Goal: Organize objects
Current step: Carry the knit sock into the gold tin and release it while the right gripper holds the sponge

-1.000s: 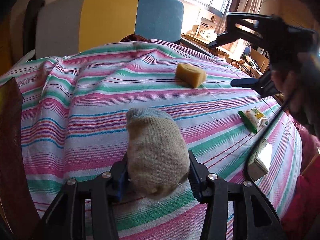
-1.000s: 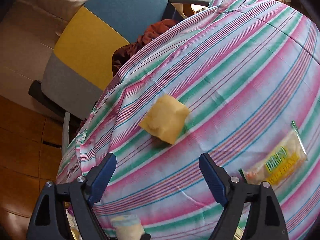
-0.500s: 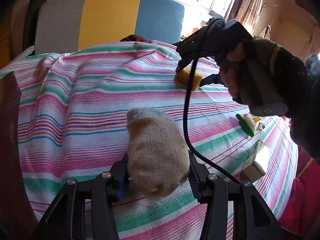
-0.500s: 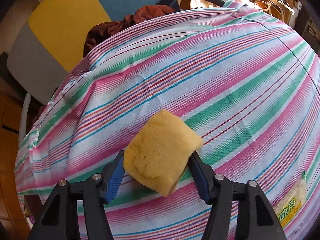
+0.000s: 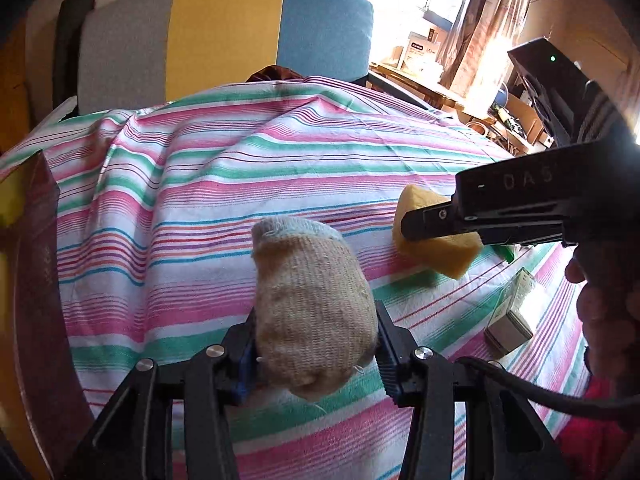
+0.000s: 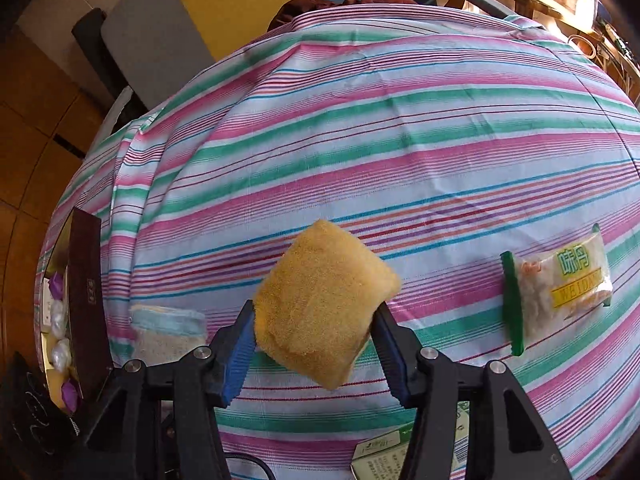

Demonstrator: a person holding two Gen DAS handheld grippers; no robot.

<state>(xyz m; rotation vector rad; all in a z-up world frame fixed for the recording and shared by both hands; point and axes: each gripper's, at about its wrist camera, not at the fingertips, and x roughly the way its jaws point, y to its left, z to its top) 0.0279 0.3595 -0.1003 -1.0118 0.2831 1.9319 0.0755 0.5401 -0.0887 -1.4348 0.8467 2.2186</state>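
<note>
Striped cloth (image 6: 400,120): left gripper (image 5: 316,350) clamps one sock (image 5: 312,304), right gripper (image 6: 316,354) one sponge (image 6: 324,304) (both lifted); one snack packet (image 6: 560,284).

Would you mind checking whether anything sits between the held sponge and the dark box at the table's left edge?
Only the rolled sock, gripped by the left tool, sits between the sponge in the right tool and the dark box; otherwise just striped cloth.

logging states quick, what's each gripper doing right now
Left gripper: closed on the knitted sock.
Right gripper: closed on the yellow sponge.
</note>
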